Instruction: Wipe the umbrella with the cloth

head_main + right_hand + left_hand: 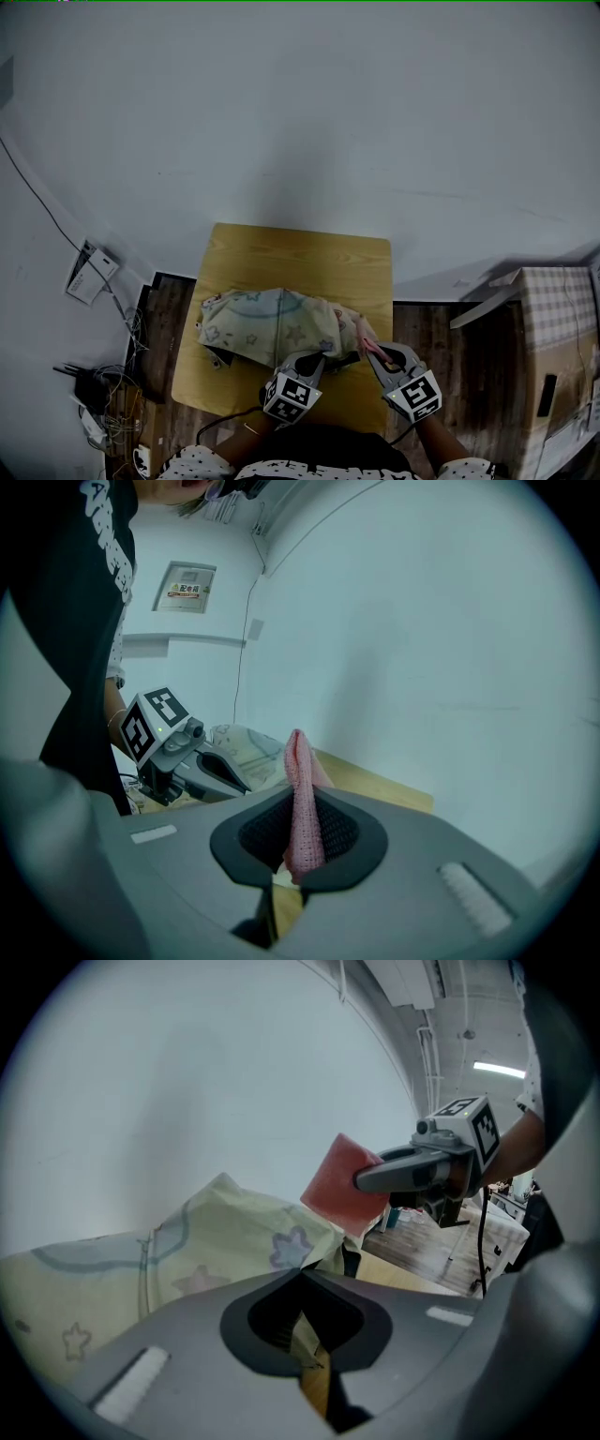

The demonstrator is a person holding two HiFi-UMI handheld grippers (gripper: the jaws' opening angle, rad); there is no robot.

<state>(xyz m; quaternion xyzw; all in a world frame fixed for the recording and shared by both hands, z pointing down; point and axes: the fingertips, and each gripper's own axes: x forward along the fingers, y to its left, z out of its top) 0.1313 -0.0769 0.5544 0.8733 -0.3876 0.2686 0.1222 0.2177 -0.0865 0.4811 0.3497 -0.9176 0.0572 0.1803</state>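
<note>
Forearms entered from the bottom of the head view, close together, and you held both tools over the near edge of the table [300,251], pointing away from you. Your left gripper [314,360] sat low at the umbrella [267,323], tips at its near side. Its own view showed the jaws drawn together with a thin fold of pale fabric pinched in the hollow between them. That fold looked like umbrella cloth, though it lay in shadow and was hard to read.

Your right gripper [373,349] was just beside it, angled slightly inward. Its jaws were closed tight on the cloth [302,803], a pink piece standing up out of the grip. From the left gripper view the cloth hung as a flat reddish flap next to the umbrella's end, but contact between them was unclear.

The umbrella lay folded across the middle of the table, cream with stars and a blue band. Its handle and ribs were hidden under the fabric, apart from a dark bit at its near left edge. Your hands were hidden behind the marker cubes. A box [553,328] was cut off at the right edge, and cables [108,403] lay tangled on the floor to the left.
</note>
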